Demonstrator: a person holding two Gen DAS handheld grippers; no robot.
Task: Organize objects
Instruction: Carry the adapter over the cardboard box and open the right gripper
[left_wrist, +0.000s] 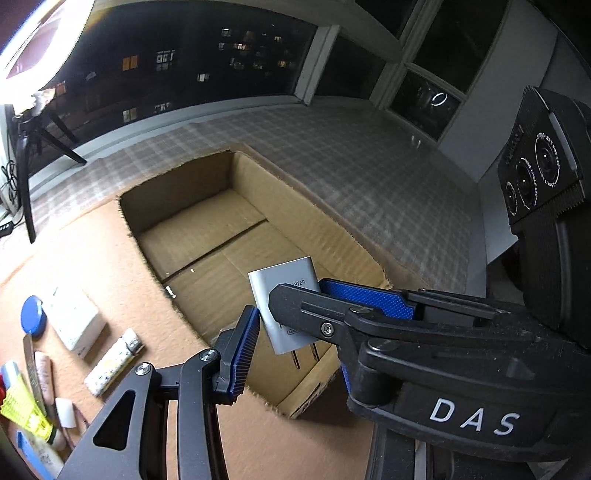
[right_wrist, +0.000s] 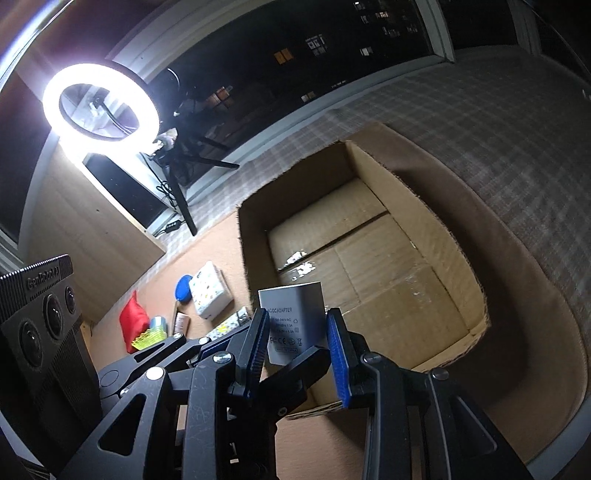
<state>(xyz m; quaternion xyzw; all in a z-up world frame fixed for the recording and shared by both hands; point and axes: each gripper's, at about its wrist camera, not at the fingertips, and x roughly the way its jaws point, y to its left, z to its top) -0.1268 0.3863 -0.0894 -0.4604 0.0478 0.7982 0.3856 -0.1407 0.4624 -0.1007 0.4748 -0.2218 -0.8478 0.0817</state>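
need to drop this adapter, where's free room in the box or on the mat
The open brown cardboard box has a bare floor from wall to wall. The white power adapter hangs over its near edge. The orange mat left of the box is crowded: white patterned packet, round blue lid, red pouch.

One adapter (right_wrist: 291, 314), one box (right_wrist: 436, 206), two tongs (right_wrist: 295, 347).

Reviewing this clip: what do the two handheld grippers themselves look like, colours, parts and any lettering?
Both are black, angular linkage frames with triangular cut-outs and silver screws. The left gripper and right gripper carry flat fingers faced with ribbed blue pads. One body reads "DAS" in white letters. Each has a black camera block with three round lenses and ridged edges. No cables or sleeves show.
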